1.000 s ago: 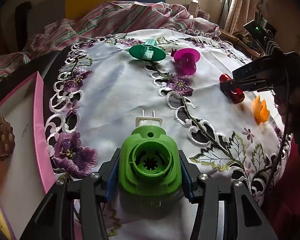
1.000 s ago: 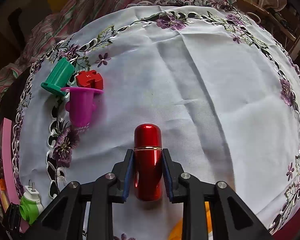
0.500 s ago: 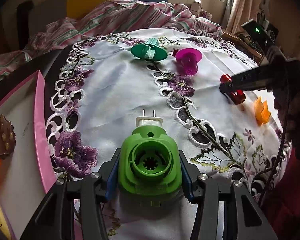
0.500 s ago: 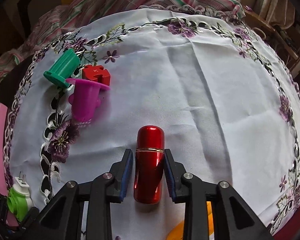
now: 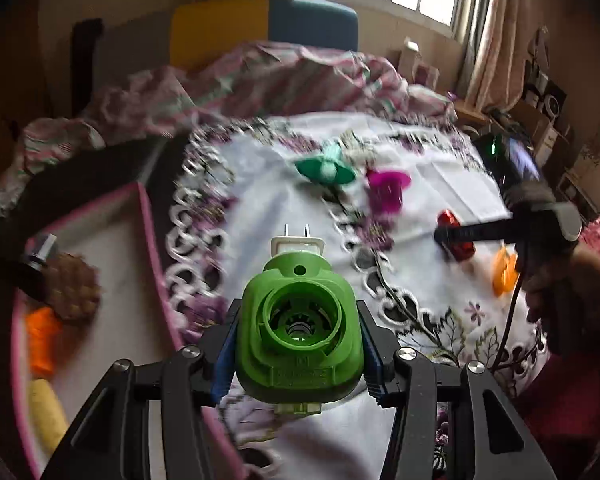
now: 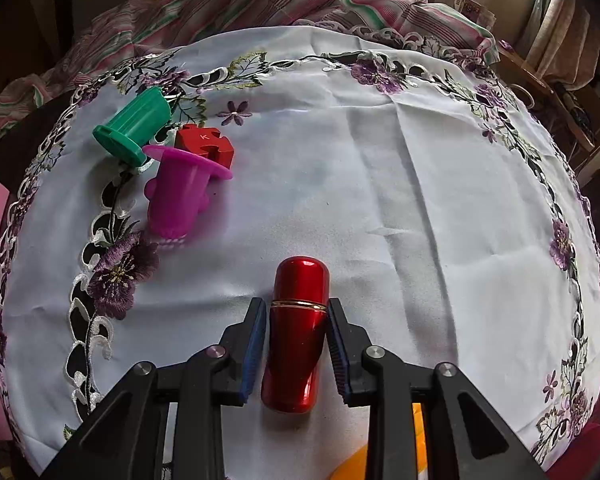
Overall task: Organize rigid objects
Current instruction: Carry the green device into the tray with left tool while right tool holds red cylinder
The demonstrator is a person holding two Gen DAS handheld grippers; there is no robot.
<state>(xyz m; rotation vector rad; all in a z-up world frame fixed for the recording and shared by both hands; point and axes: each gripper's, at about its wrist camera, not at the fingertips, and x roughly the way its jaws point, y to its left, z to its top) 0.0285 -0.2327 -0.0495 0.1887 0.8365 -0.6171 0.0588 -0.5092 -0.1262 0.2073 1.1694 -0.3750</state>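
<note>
Green plastic plug-in (image 5: 299, 330) sits clamped in our left gripper (image 5: 299, 354), raised beside the pink tray (image 5: 150, 240), we judge for dropping in, while our right gripper (image 6: 296, 354) straddles the red tube (image 6: 296, 332) on the cloth (image 6: 380, 200), jaws slightly apart, not yet gripping.

One green plug-in unit (image 5: 299, 330). One red capsule (image 6: 297, 334). One teal flanged cup (image 6: 134, 131). One magenta flanged cup (image 6: 179, 194). One red block (image 6: 205, 143). One orange piece (image 5: 505, 271). One pink-rimmed tray (image 5: 150, 236). Two grippers.
</note>
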